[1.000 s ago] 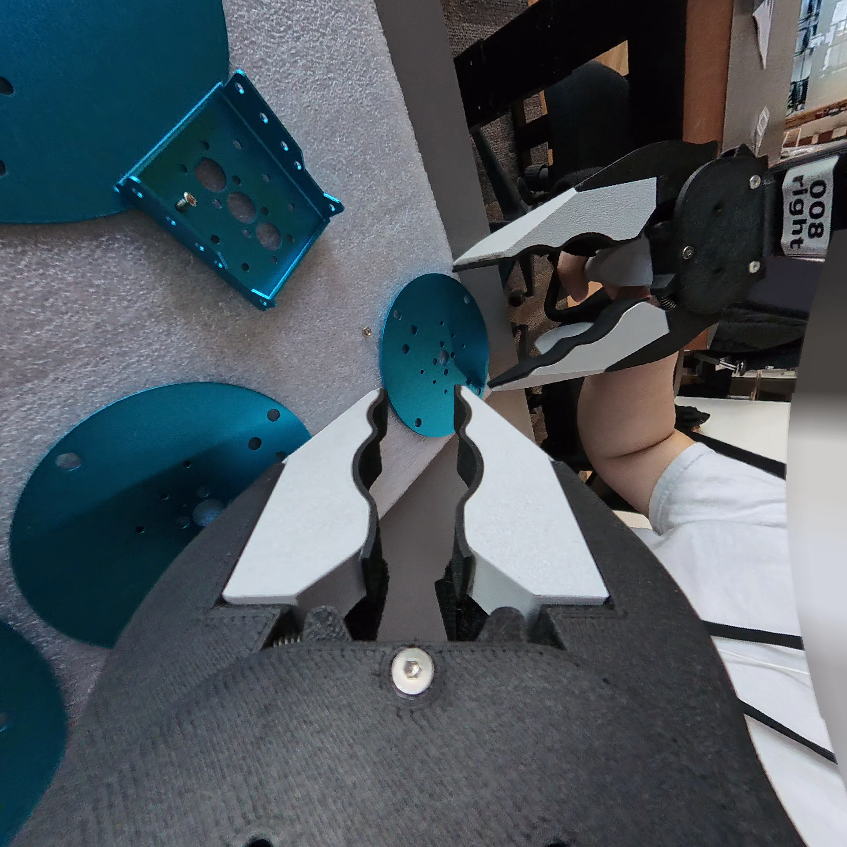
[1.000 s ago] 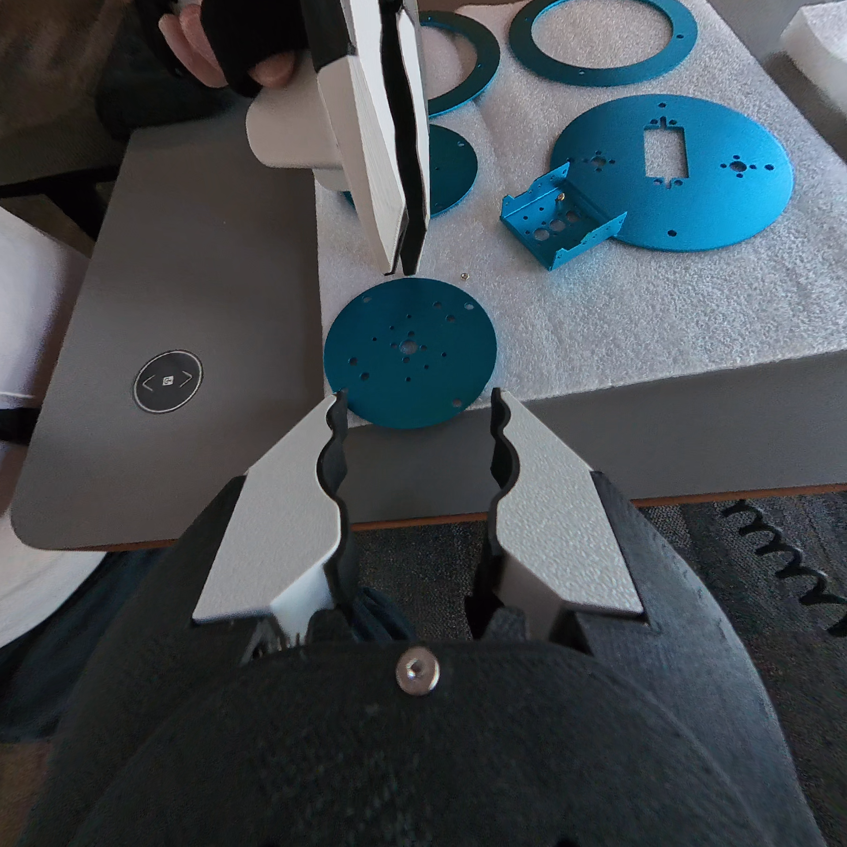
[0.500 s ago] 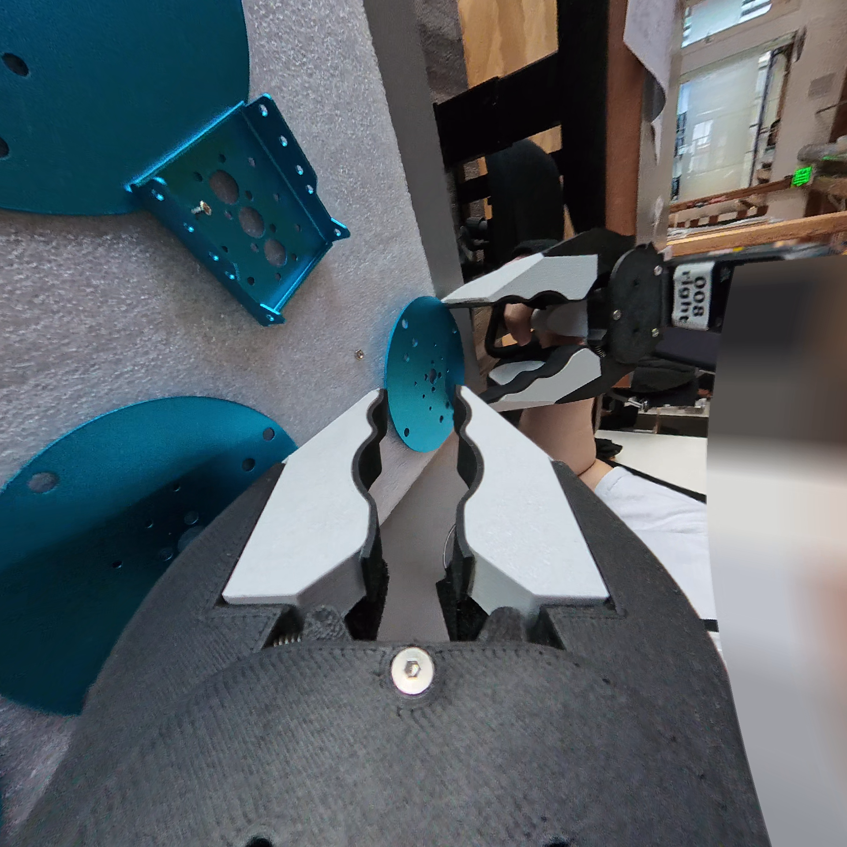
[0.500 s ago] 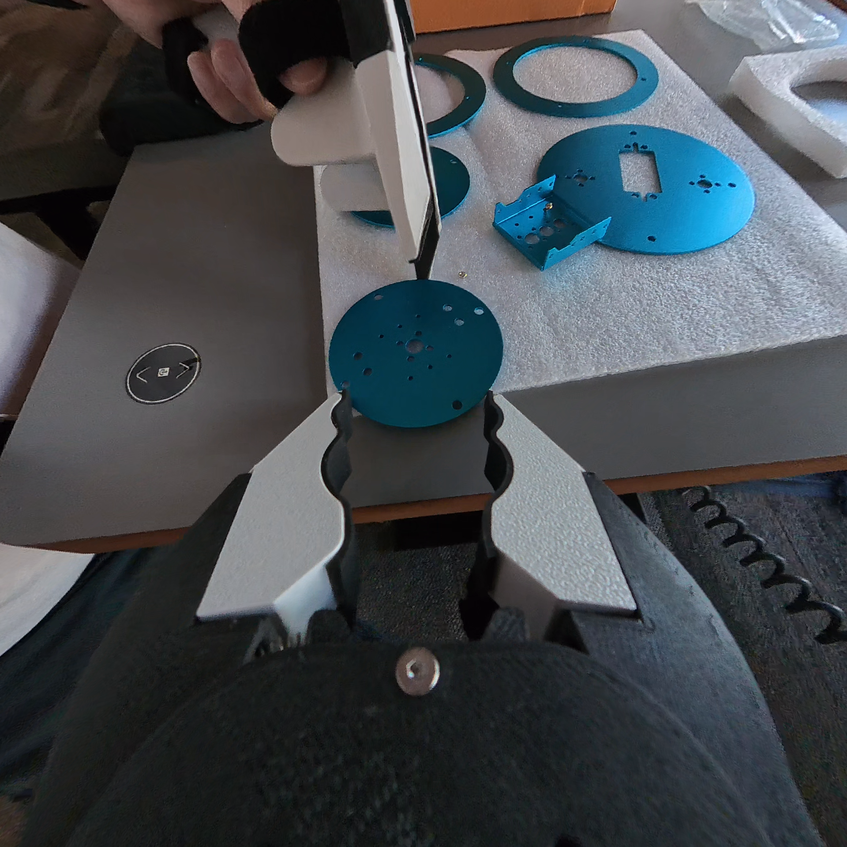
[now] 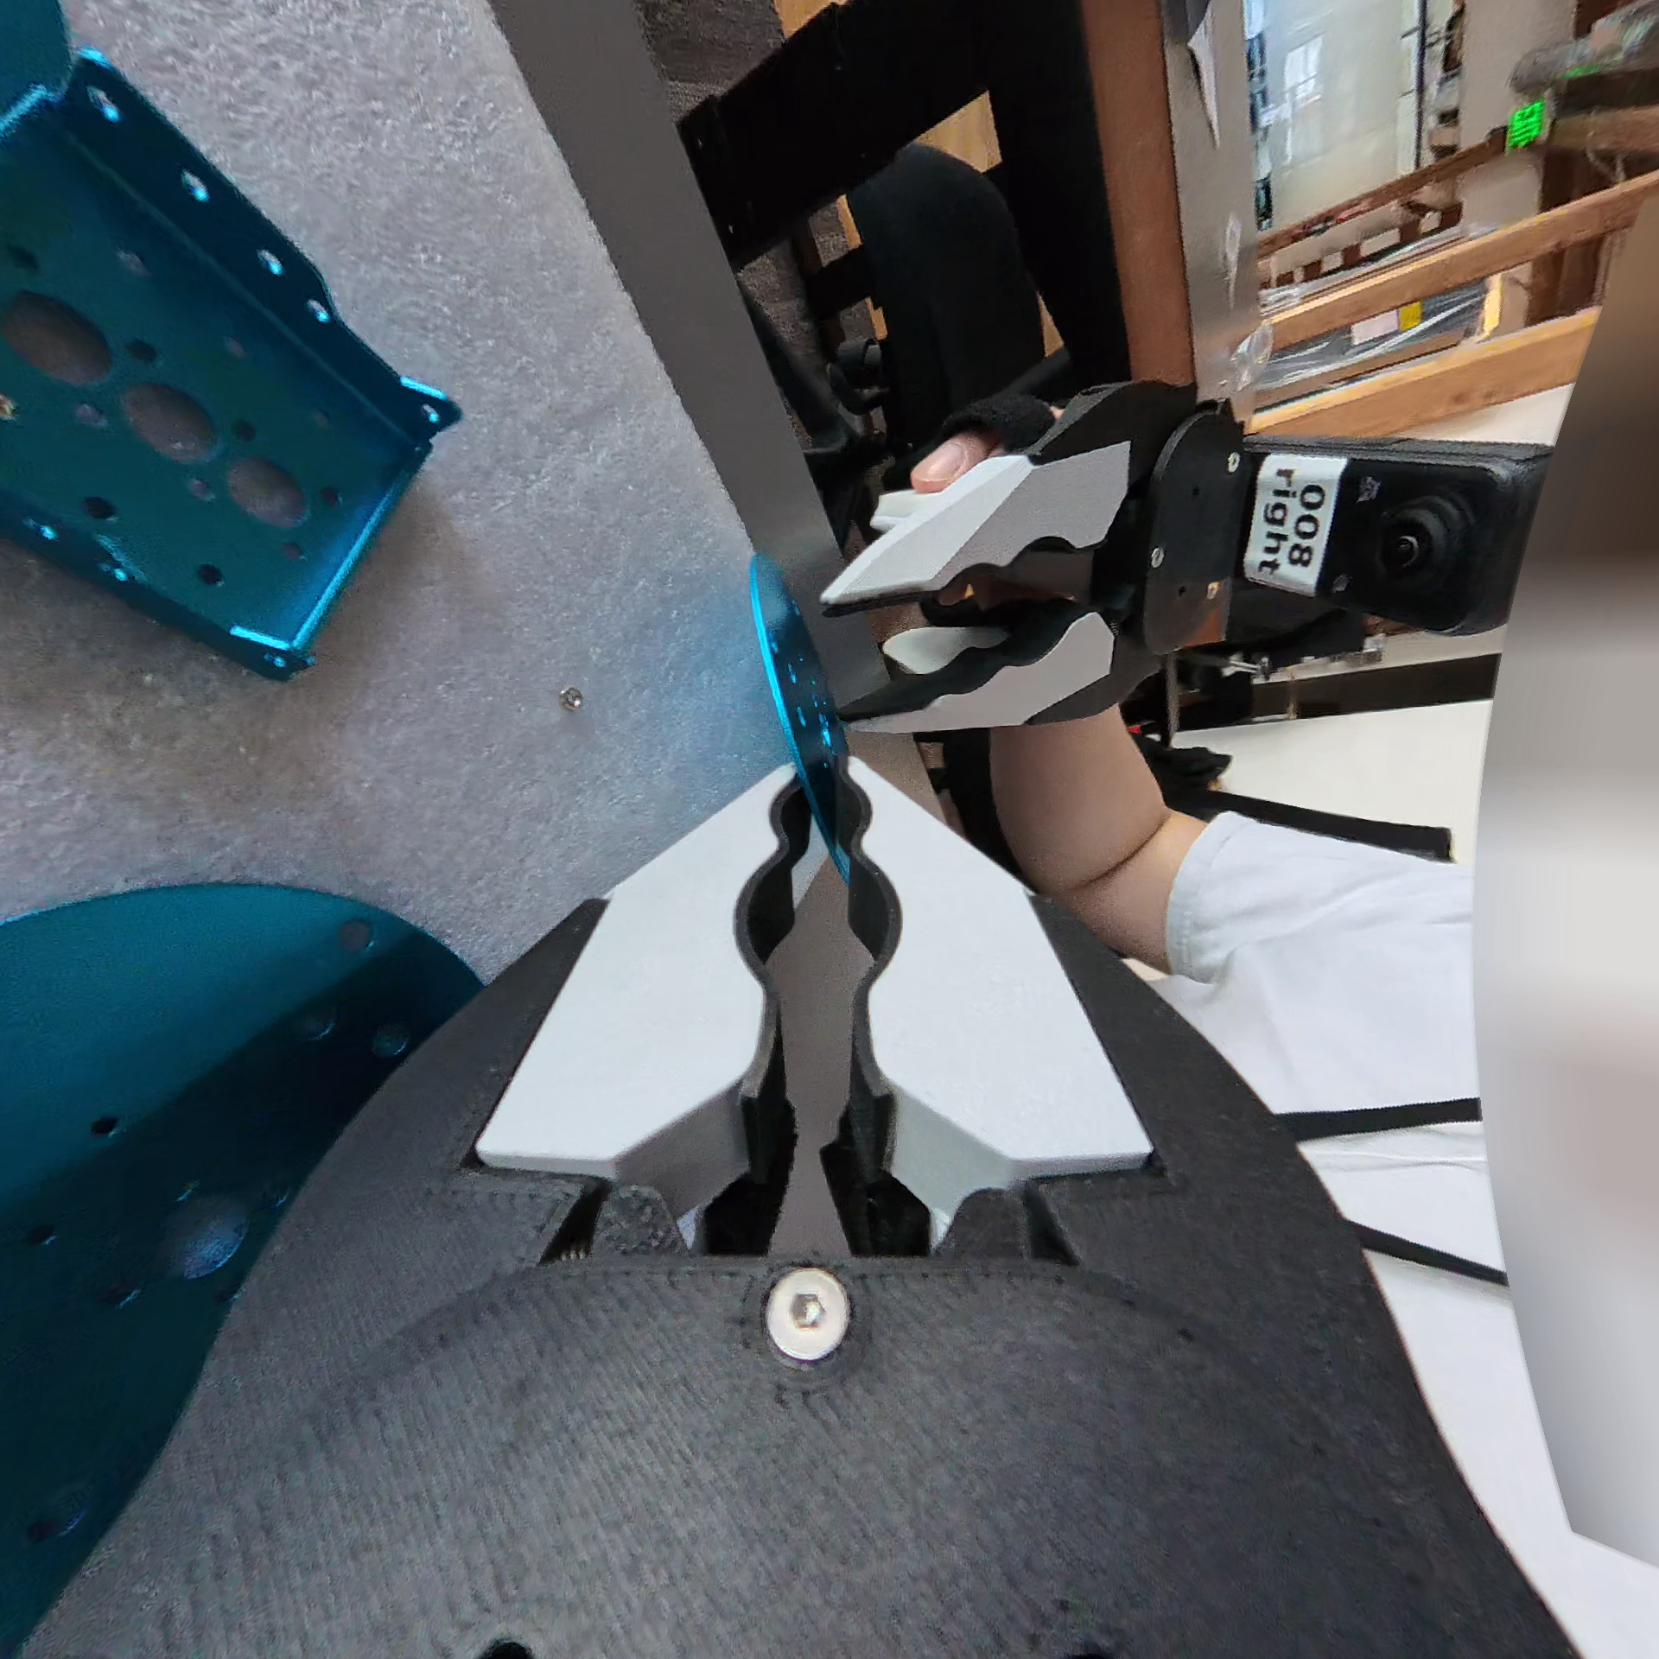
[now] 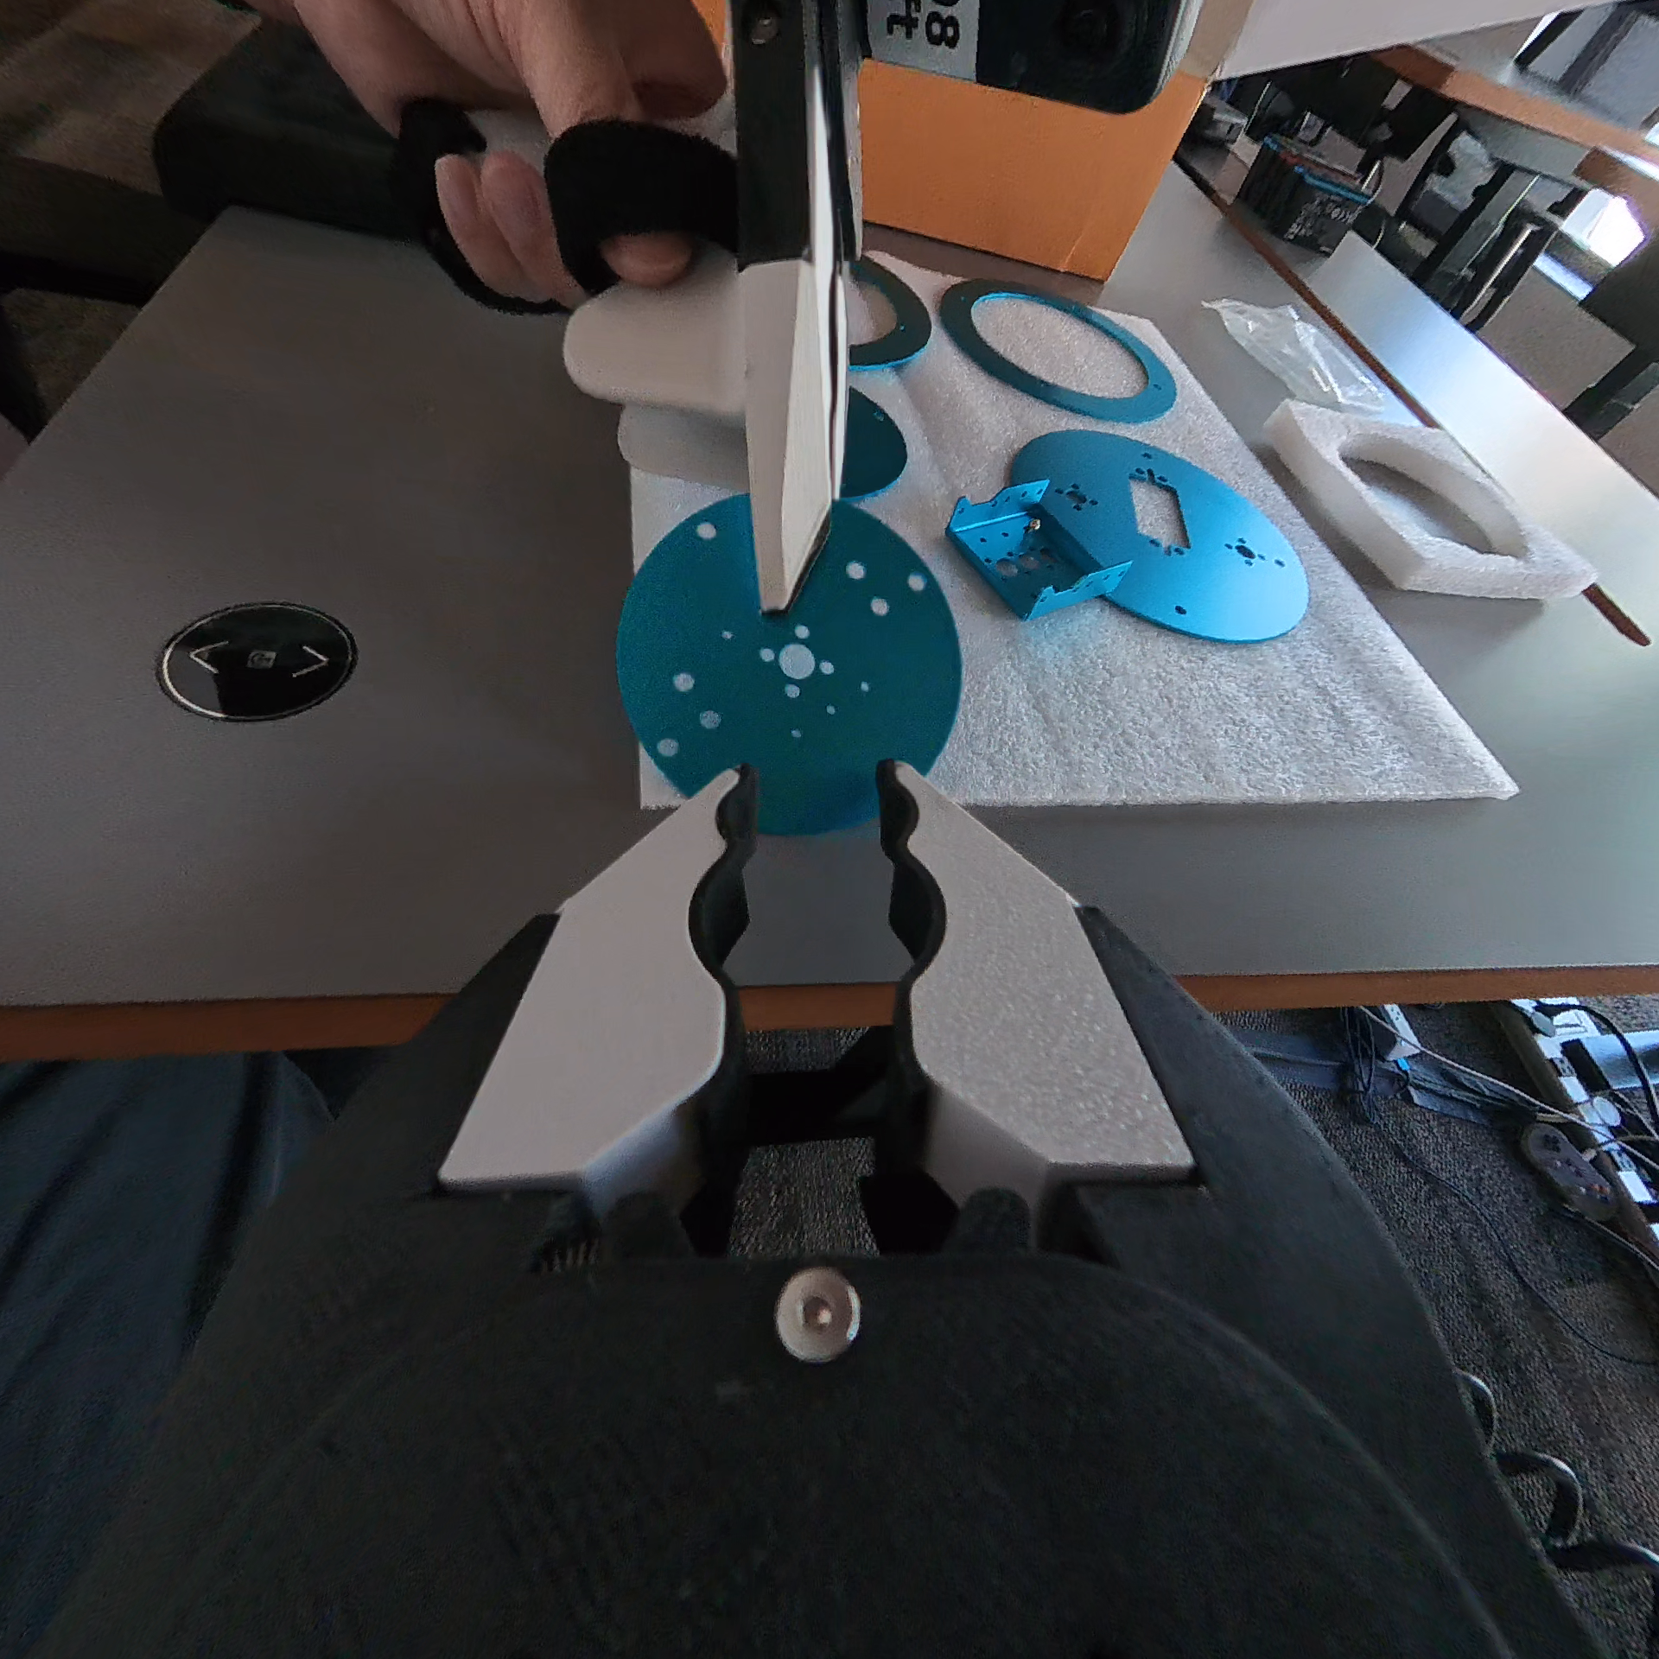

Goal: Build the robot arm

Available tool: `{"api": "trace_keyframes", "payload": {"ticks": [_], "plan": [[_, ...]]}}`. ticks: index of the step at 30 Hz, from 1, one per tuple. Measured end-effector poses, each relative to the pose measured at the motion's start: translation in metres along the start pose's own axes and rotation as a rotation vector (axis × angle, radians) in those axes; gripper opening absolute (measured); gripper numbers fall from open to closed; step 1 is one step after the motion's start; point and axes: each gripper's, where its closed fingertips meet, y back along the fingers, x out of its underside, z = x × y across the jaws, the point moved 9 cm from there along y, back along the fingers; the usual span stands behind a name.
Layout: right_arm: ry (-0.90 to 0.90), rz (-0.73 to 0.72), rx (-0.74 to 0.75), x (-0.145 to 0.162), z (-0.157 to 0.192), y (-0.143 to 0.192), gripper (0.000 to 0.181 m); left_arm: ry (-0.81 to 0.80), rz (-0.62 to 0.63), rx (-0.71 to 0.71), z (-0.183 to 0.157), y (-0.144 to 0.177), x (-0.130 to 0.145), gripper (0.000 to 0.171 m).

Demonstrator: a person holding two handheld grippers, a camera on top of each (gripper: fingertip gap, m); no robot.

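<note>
A small blue round disc with several holes (image 6: pixel 808 700) stands tilted up from the corner of the white foam sheet (image 6: pixel 1167 718), its face toward the right wrist camera. In the left wrist view the disc (image 5: pixel 794 664) shows edge-on. My left gripper (image 5: pixel 821 790) is shut on the disc's rim; in the right wrist view it (image 6: pixel 794 583) comes down from above. My right gripper (image 6: pixel 812 776) is open, its tips just in front of the disc's lower edge. In the left wrist view it (image 5: pixel 839 655) sits at the disc's face, lower fingertip touching or nearly touching.
On the foam lie a blue U-shaped bracket (image 6: pixel 1032 557), a large blue disc with a rectangular hole (image 6: pixel 1194 557), blue rings (image 6: pixel 1059 359) and a tiny screw (image 5: pixel 570 697). A white foam frame (image 6: pixel 1400 503) and an orange box (image 6: pixel 1005 162) stand behind. The grey table's front edge is near. The tips of both grippers are at nearly the same place. The blue U-shaped bracket (image 6: pixel 1032 557) sits 10 cm or so from the ends of my left fingers.
The disc lay flat on the foam's corner; my left gripper has closed on its rim and tipped it up. My right gripper has moved in closer, its fingers narrower.
</note>
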Motion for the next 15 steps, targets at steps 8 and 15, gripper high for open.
{"api": "trace_keyframes", "payload": {"ticks": [8, 15], "plan": [[-0.389, -0.163, -0.073, -0.013, -0.021, 0.006, 0.049, -0.154, -0.041, -0.019, -0.016, 0.011, 0.001, 0.0], [-0.936, -0.315, -0.539, -0.023, -0.037, -0.013, 0.001, -0.28, -0.074, 0.036, -0.034, 0.034, 0.009, 0.0]]}}
